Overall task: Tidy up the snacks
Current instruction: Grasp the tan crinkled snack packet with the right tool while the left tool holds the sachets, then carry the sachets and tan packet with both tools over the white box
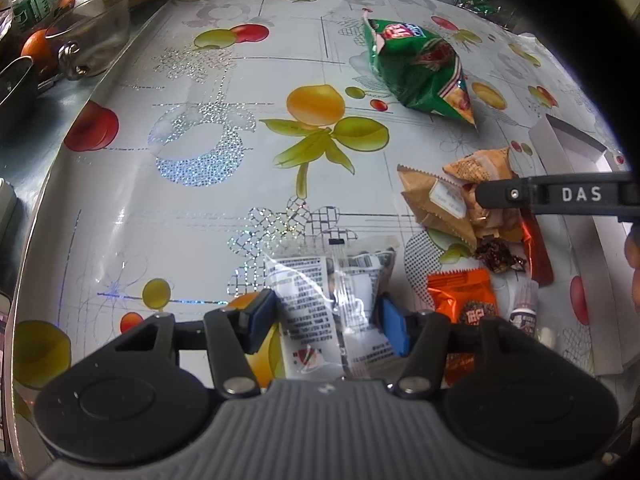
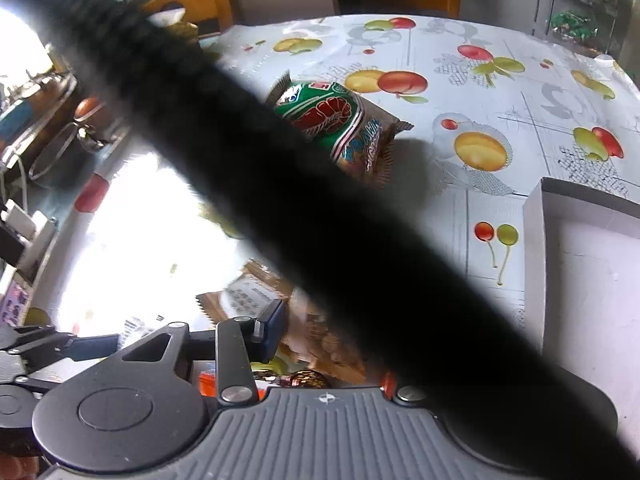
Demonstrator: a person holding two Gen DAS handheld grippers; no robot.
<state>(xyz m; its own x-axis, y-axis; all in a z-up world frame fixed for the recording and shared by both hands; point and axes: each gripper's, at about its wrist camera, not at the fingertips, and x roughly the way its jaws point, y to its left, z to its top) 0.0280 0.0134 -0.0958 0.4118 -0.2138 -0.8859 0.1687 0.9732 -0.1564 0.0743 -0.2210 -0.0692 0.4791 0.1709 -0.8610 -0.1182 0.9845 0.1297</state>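
Left gripper (image 1: 328,316) clamps clear snack packet (image 1: 320,304); white box (image 2: 592,264) bare inside.

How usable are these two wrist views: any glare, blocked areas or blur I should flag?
Left wrist view: sharp, fisheye-curved at the edges, sparkle glare on the glossy fruit-print tablecloth; the clear printed snack packet reads well. Right wrist view: a blurred black band crosses the frame diagonally, and the tablecloth at left is blown out white; the green foil snack bag stays partly visible.
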